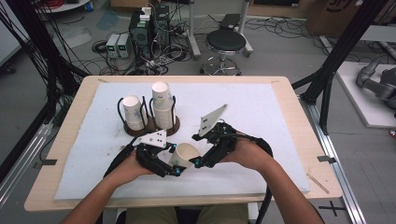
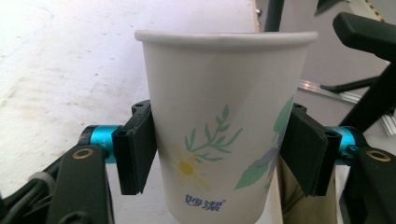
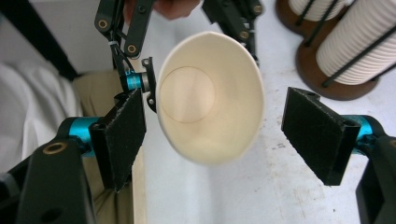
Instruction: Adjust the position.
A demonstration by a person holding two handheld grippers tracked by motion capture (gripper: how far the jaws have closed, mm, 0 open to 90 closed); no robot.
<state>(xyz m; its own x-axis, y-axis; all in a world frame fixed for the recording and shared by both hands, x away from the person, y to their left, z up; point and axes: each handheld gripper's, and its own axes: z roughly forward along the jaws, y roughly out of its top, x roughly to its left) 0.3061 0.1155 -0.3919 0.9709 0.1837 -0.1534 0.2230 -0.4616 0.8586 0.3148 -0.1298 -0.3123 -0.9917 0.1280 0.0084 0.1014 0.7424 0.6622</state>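
The cup (image 2: 219, 126) hangs over the table's near edge, pinched at mid-wall between the pads of the left gripper (image 2: 219, 154). It bears a daisy, green sprigs and the blue characters 妙潔. The right gripper (image 3: 219, 135) faces the cup's mouth with its pads spread clear of the rim. Behind, on the white mat (image 1: 261, 107), two cup stacks sit in a wire holder (image 1: 150, 125).

A pale wooden table (image 1: 289, 100) carries a white mat (image 1: 261, 112) that covers most of its top. On the mat, toward the far left corner, stands a dark two-slot cup holder (image 1: 152, 127) with stacked paper cups (image 1: 162, 105).
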